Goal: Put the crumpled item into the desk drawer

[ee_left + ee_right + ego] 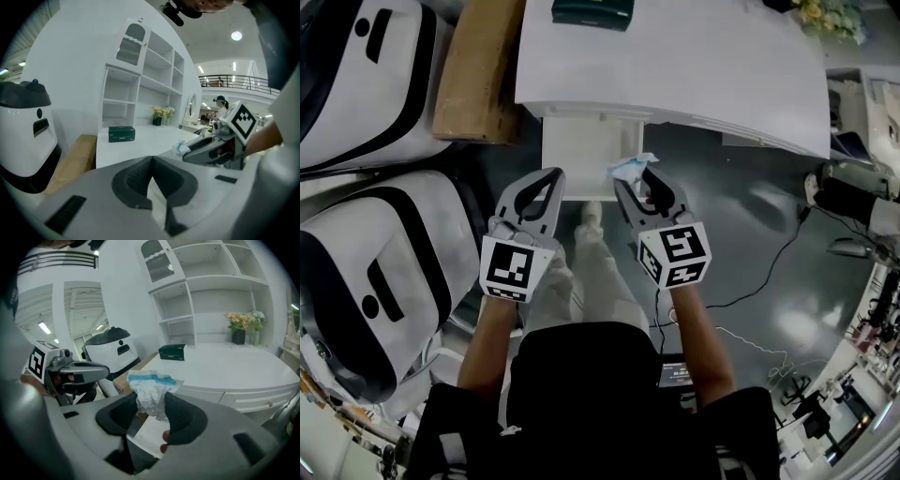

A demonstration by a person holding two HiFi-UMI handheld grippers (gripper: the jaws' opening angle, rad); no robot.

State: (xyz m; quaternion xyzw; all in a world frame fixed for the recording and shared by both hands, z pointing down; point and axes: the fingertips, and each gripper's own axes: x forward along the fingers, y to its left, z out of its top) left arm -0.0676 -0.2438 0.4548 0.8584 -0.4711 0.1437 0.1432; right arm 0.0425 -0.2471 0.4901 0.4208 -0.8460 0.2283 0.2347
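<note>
Two big white machines (366,272) take up the left side and both run off the frame edge, so no idea what they are overall. The white surface (694,66) fills the top of the head view. Its front edge covers the back of the open drawer (581,150), so only the front part shows, and I can't make out anything inside. There's a cardboard box (478,75) leaning or lying beside the desk. The green box (591,11) and the flowers (830,14) are both clipped at the top edge.

Both forearms reach straight out from the body, side by side, marker cubes facing up, noses tilted down toward the drawer. The left gripper (553,180) has its jaws pressed together at the tips with nothing in them. The right gripper (636,178) is pinching the crumpled item (151,390), white with a blue stripe. Its top sticks out past the jaws and the bottom is buried between them. From the head view it's held over the drawer's right edge, just in front of the surface.
</note>
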